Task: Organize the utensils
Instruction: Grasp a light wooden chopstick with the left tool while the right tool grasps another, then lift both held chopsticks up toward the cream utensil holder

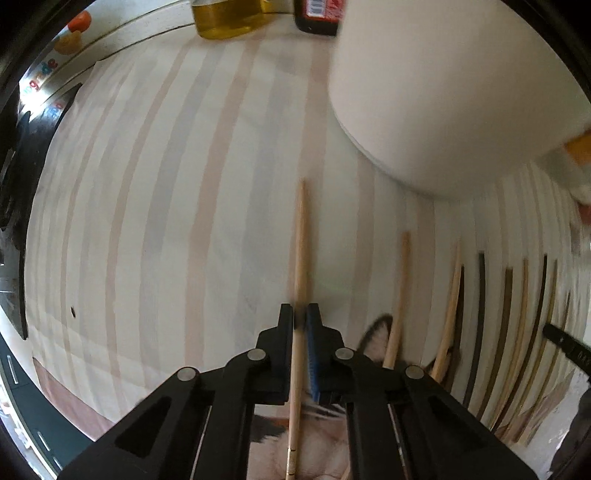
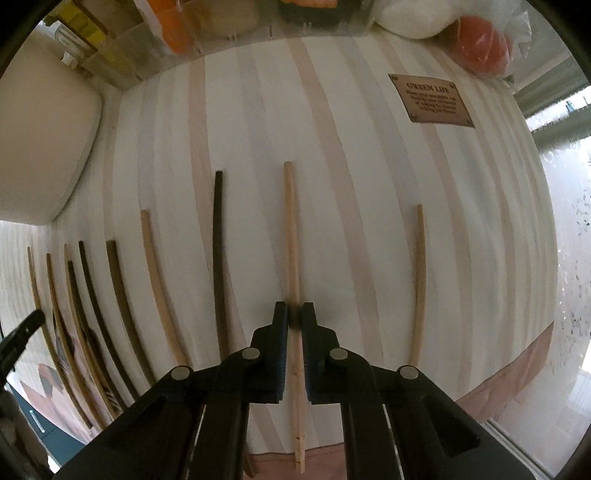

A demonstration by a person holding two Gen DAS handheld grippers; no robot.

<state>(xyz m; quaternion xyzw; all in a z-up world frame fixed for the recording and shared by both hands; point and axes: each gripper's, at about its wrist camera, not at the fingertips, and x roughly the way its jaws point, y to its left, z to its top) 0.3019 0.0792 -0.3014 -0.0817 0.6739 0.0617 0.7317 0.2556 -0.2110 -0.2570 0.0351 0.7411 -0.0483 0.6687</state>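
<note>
Nearest to me, my left gripper (image 1: 300,314) pinched a pale chopstick (image 1: 301,243) about midway along its length, jaws pressed together on the wood. My right gripper (image 2: 294,314) was likewise clamped on a second pale chopstick (image 2: 292,236), which pointed straight ahead.

To do this step well, I judged, each stick should stay level and in line with the cloth's stripes, then go down parallel to its neighbours, matched by colour.

Just beyond the right tongs, more chopsticks lay in a row on the striped tablecloth (image 2: 332,147): a dark chopstick (image 2: 218,258) to the left, a light one (image 2: 419,288) well apart on the right, and a mixed cluster (image 2: 85,314) further left.

Farther off stood a white container (image 1: 443,92); I could not tell what it held. At the back, an oil bottle (image 1: 229,18) showed yellow liquid.
</note>
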